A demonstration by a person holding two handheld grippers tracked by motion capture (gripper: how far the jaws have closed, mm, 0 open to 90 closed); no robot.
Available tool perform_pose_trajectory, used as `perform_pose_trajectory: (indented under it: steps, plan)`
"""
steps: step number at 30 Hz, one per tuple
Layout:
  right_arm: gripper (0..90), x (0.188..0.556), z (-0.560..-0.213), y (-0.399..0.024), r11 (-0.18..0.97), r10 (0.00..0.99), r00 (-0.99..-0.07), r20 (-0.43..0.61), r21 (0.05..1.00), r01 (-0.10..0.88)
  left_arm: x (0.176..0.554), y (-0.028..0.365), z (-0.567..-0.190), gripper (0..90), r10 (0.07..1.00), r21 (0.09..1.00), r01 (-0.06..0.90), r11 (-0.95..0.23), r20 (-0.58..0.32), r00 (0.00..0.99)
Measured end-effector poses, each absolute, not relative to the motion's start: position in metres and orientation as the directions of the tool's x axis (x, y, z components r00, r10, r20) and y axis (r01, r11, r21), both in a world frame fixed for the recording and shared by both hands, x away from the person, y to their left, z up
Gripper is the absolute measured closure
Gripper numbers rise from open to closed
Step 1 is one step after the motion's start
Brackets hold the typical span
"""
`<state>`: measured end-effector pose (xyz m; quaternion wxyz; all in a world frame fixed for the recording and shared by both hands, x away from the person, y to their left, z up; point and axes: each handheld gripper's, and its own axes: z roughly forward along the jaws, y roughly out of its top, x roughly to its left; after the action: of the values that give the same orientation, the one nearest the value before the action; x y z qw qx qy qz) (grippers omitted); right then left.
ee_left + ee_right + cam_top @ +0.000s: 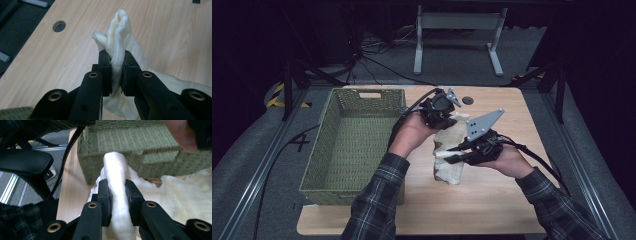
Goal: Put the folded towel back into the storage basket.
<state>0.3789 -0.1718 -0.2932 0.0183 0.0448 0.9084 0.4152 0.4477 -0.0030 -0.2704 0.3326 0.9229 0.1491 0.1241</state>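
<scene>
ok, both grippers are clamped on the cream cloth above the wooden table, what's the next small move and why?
Probably carry it left toward the green woven basket. The left gripper and the right gripper are each shut on a bunched fold of the cream cloth, which hangs between them over the light wooden table. The basket looks empty and sits beside the left hand, so a short sideways carry seems the natural step.

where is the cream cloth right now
In the high view the cream cloth hangs right of the green woven basket, pinched between the left gripper and right gripper above the wooden table.
</scene>
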Motion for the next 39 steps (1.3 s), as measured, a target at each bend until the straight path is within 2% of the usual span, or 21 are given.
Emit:
perform_pose_trajectory:
  steps: [9,23,30,39]
  plan:
    - [77.9,0.389,-0.273,-0.123,0.654,0.071,-0.997,-0.028,0.756,0.025,0.455,0.048,-0.257,80.9,0.375,0.667,0.185,-0.722,0.153,0.914]
    - [77.9,0.398,-0.275,-0.046,0.655,0.042,-0.999,-0.025,0.756,0.009,0.461,0.122,-0.261,80.9,0.428,0.693,0.213,-0.689,0.151,0.891]
    - [77.9,0.400,-0.291,-0.013,0.658,0.010,-1.000,0.003,0.753,0.009,0.456,0.143,-0.280,80.9,0.453,0.697,0.249,-0.673,0.123,0.883]
    - [77.4,0.404,-0.330,0.004,0.680,-0.021,-0.998,0.053,0.733,0.024,0.449,0.157,-0.305,80.9,0.472,0.713,0.281,-0.643,0.080,0.878]
